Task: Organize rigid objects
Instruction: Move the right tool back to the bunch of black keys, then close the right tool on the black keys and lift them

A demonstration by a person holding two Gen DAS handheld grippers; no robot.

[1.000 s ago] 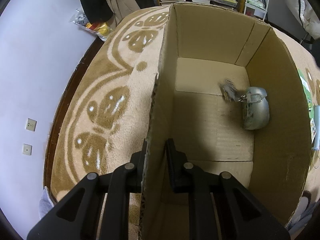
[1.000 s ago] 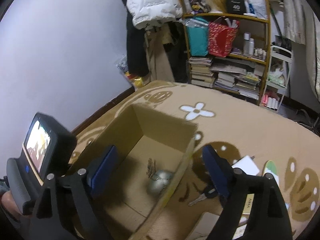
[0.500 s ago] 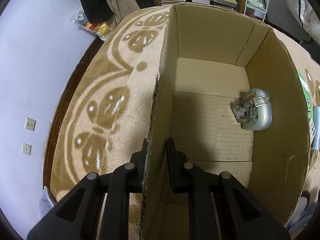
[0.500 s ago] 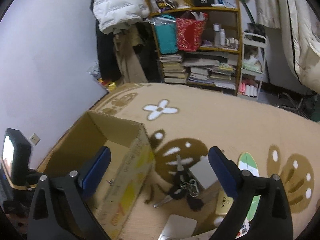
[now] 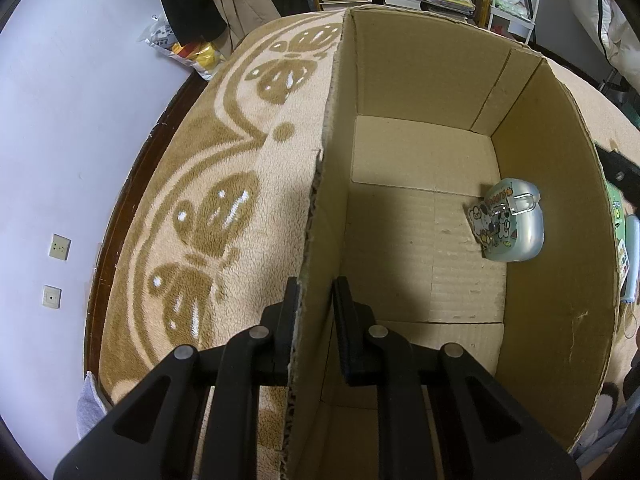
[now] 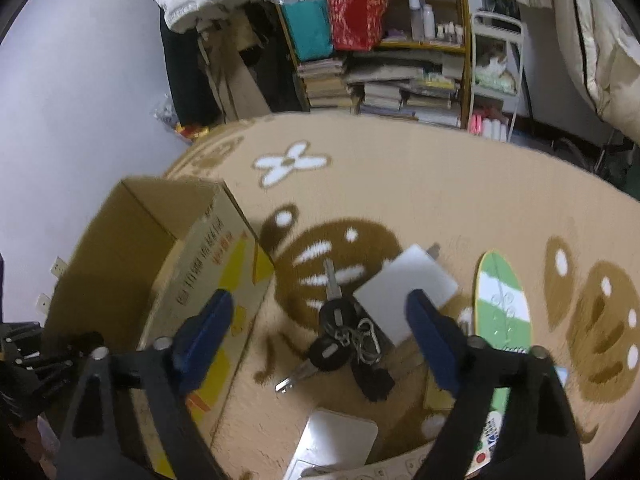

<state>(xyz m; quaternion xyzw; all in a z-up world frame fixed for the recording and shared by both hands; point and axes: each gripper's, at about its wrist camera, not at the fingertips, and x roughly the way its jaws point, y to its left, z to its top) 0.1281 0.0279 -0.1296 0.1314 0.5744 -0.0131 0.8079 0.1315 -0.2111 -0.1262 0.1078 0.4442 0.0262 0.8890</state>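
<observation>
Left tongs (image 5: 314,300) clamped on the cardboard box (image 5: 420,80) wall, right tongs (image 6: 320,320) wide open.

Silver case (image 5: 514,224) lying inside the box against its far-side wall; key bunch (image 6: 340,336) on the carpet (image 6: 440,192) just outside the box, under the gaping right tongs, touching a white card (image 6: 404,288).

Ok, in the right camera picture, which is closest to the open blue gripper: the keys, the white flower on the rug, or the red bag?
From the right gripper:
1. Keys, on the rug between its fingers.
2. White flower, farther up the rug.
3. Red bag, on the shelf at the back.
</observation>
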